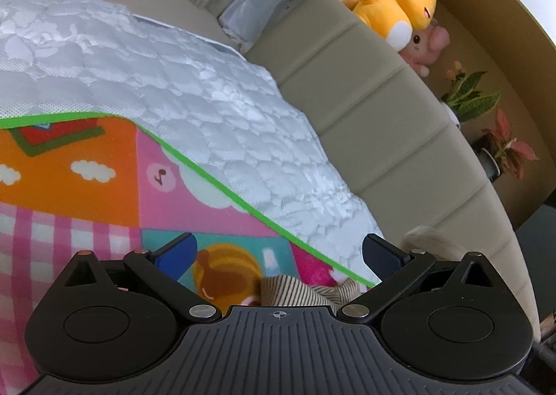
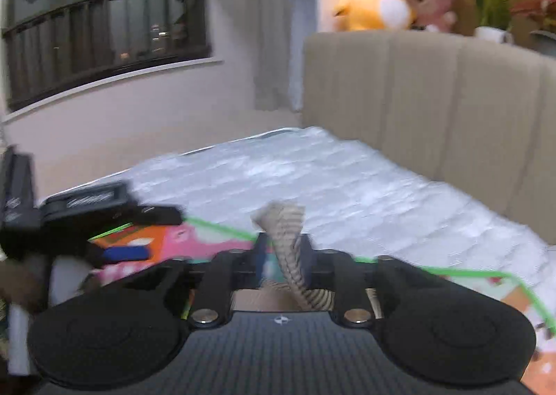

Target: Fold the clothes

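A beige striped garment (image 1: 305,292) lies bunched on the colourful play mat (image 1: 104,186), just under the body of my left gripper (image 1: 278,249), whose blue-padded fingers stand wide apart with nothing between them. In the right wrist view my right gripper (image 2: 283,242) is shut on a fold of the striped garment (image 2: 283,221), which sticks up above the fingers and hangs down behind them. The left gripper (image 2: 114,252) shows blurred at the left of that view, open, over the mat (image 2: 166,238).
The mat lies on a white quilted mattress (image 1: 208,89) with a beige padded headboard (image 1: 399,123) behind. A yellow plush toy (image 1: 399,9), a pink plush (image 1: 427,43) and potted plants (image 1: 476,96) stand on the ledge. Curtains (image 2: 274,23) and a window (image 2: 104,12) are at the far side.
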The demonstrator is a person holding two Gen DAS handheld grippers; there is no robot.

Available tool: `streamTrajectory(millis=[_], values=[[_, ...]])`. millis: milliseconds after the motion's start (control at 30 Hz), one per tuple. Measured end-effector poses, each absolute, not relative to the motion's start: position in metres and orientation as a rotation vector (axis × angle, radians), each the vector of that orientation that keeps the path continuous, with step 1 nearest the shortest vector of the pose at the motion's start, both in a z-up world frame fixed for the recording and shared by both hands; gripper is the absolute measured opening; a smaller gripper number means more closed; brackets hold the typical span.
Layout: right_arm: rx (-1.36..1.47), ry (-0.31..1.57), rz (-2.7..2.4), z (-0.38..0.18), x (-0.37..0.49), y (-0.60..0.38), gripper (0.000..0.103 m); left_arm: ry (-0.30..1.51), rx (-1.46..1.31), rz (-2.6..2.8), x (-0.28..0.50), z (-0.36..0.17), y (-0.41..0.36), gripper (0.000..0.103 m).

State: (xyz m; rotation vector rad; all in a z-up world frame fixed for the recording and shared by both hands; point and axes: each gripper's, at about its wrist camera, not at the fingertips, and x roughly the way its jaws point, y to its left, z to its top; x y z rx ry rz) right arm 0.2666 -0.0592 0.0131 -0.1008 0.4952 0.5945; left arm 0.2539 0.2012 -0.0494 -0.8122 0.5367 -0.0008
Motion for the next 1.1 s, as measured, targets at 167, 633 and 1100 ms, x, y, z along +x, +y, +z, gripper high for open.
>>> streamTrajectory(millis=[167, 633, 1100], values=[[-0.105, 0.485, 0.605, 0.01, 0.255, -0.065, 0.056, 0.562, -0.826, -0.024, 0.255, -0.054, 0.198, 0.103], [-0.031, 0.594, 0.26, -0.064, 0.281, -0.176, 0.049, 0.682, -0.552, -0.339, 0.263, -0.06, 0.115, 0.063], [-0.074, 0.691, 0.345, -0.078, 0.345, -0.17, 0.043, 0.797, -0.279, -0.076, 0.277, -0.086, 0.109, 0.07]])
